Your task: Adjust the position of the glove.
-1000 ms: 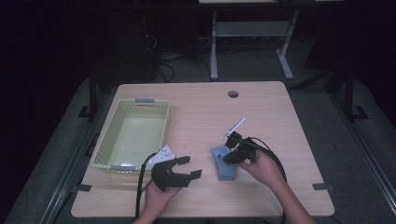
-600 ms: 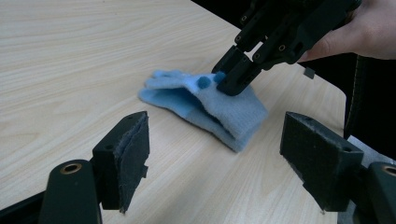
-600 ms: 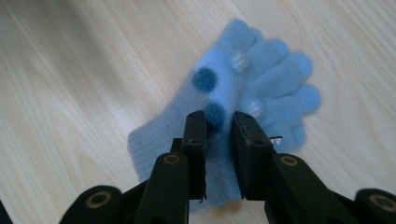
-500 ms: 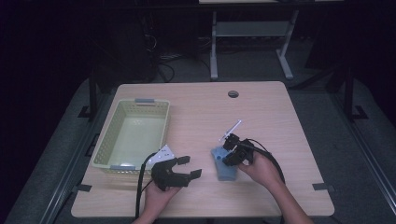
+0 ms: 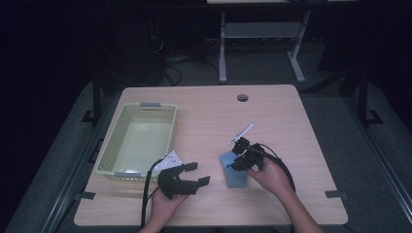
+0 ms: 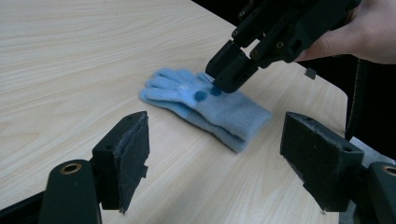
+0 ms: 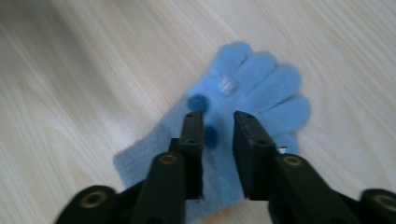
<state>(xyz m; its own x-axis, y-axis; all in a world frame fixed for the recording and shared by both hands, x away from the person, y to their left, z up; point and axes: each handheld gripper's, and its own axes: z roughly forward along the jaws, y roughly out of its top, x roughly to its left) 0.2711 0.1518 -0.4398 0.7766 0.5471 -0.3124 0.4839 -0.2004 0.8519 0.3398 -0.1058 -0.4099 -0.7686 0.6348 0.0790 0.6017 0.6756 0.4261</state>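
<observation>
The right gripper is pressing its nearly closed fingers down on the back of the blue glove, pinching a ridge of fleece in the narrow gap between them; the fingers have just been narrowing again after a small opening. The glove is lying flat on the worktop, to the right of the yellow basket. To do this well, the fingers are needing a deeper fold of fabric before any lift, since a thin nip may slip out. The left gripper is hovering on the glove's basket side with its fingers wide apart and holding nothing. A white syringe is lying just beyond the glove. Open worktop is stretching from glove to basket, while the worktop's near edge is sitting close behind the glove.
</observation>
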